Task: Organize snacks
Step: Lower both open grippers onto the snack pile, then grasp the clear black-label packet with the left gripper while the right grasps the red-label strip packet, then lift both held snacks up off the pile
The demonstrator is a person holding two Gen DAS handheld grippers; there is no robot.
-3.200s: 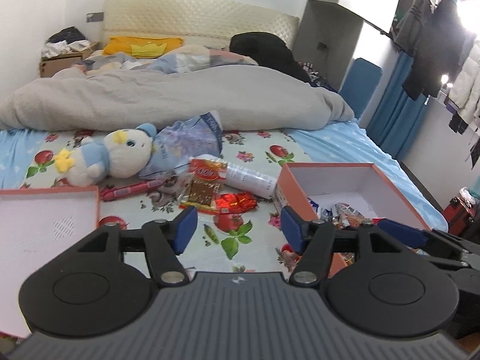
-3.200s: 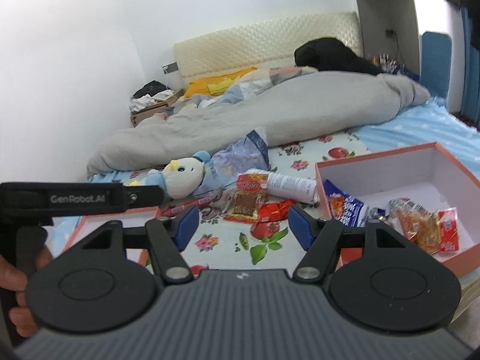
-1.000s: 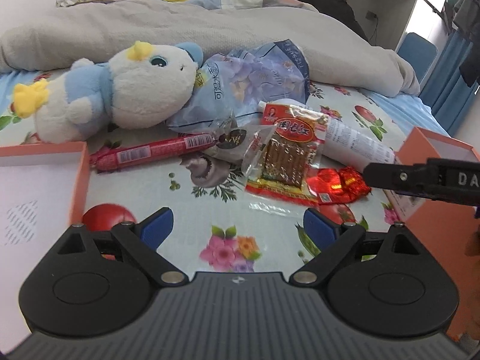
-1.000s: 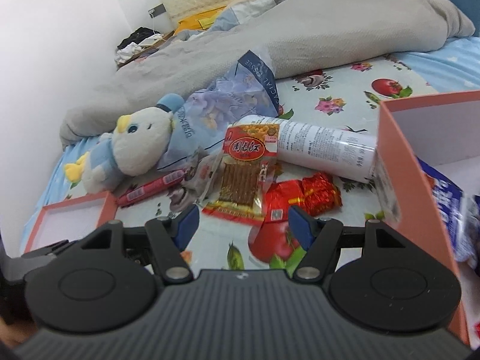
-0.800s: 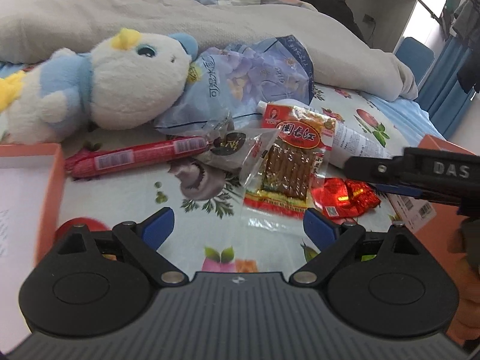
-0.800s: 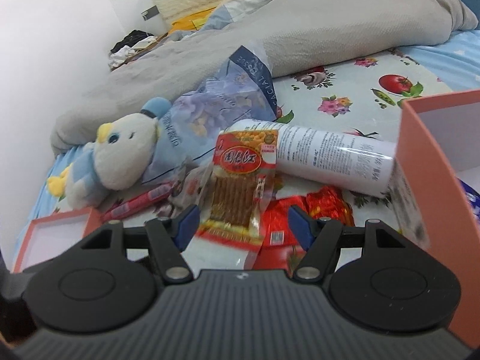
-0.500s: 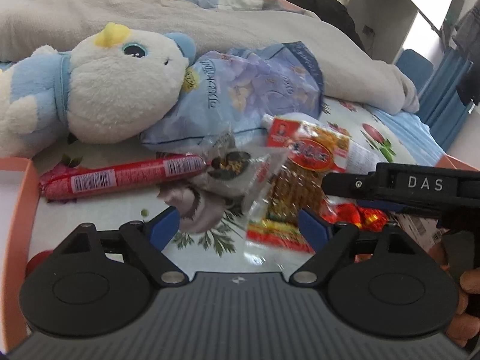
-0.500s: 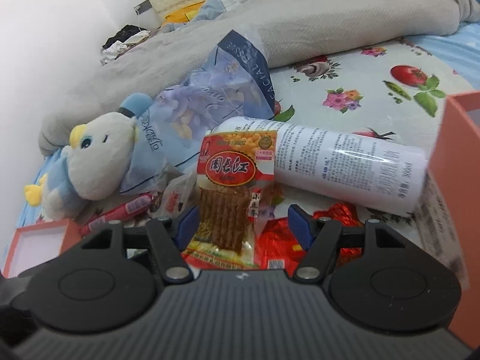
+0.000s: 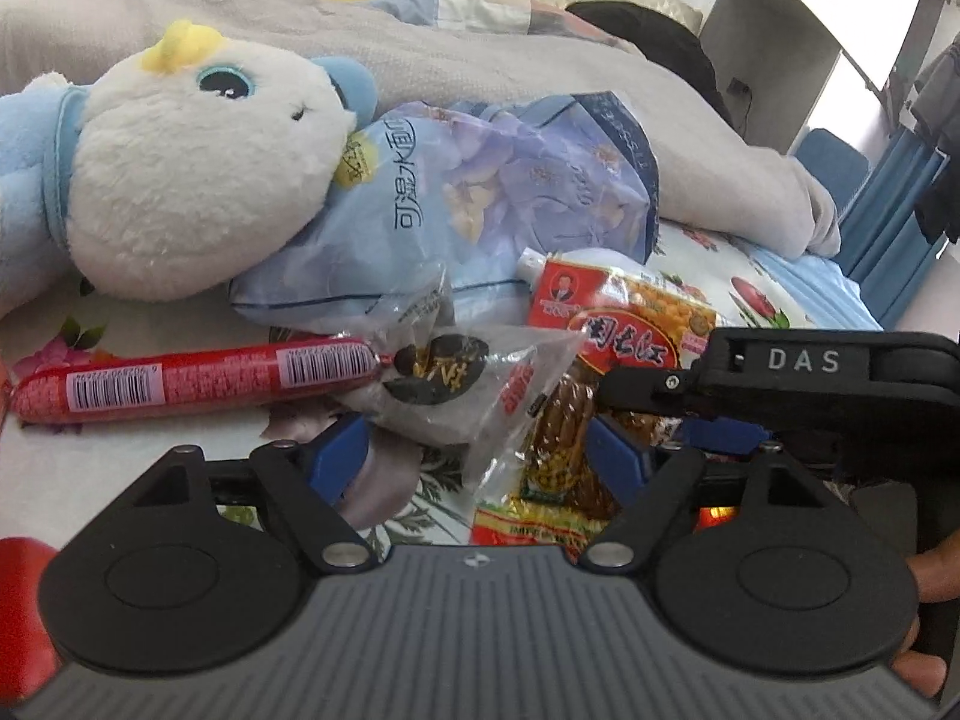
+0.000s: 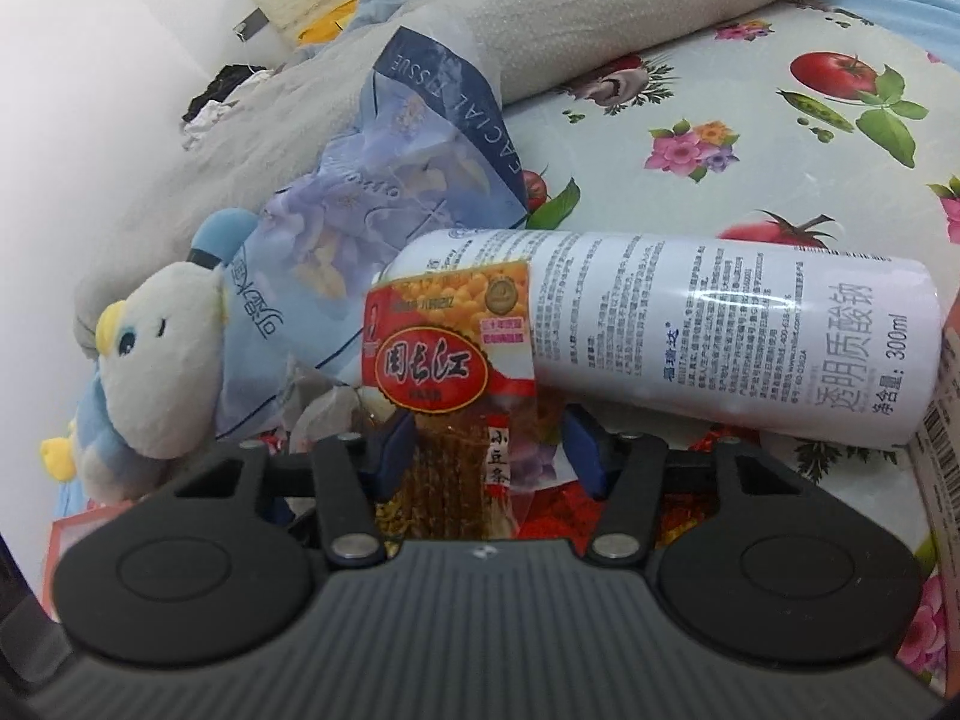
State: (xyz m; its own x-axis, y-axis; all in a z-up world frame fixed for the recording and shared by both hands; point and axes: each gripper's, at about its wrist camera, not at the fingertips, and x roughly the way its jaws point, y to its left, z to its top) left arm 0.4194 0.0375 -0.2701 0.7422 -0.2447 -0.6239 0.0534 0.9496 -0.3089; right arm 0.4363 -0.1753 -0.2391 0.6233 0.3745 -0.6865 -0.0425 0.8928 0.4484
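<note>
Both pairs of blue fingers had just been closing, and I saw neither clamped yet. My right gripper (image 10: 487,449) straddled the red-labelled packet of brown sticks (image 10: 447,384); one pad (image 10: 393,450) sat at the packet's left edge and the other (image 10: 585,459) at its right, though I could not tell whether they pressed on it. My left gripper (image 9: 477,453) stood wide, released, with the corner of a clear wrapper with a black label (image 9: 450,384) lying between its fingers (image 9: 336,450) and not squeezed.

Farthest off, a grey quilt (image 9: 420,48) ran across the bed. Nearer, the flowered sheet (image 10: 690,96) carried everything else. At the left lay a white and blue plush toy (image 9: 180,168), its head resting against a pale blue tissue pack (image 9: 480,192) just to its right. In the right wrist view a white bottle (image 10: 720,330) lay on its side to the right of the tissue pack, with the top of the stick packet overlapping its left end. At the far right edge of that view stood an orange box wall (image 10: 942,420), touching or almost touching the bottle's base.

Nearer on the left, a red sausage (image 9: 192,378) lay lengthwise, its right end touching the clear wrapper. A red foil wrapper (image 10: 555,510) showed under the stick packet. The right gripper's black body crossed the right of my left view, with part of a hand (image 9: 924,576) behind it.
</note>
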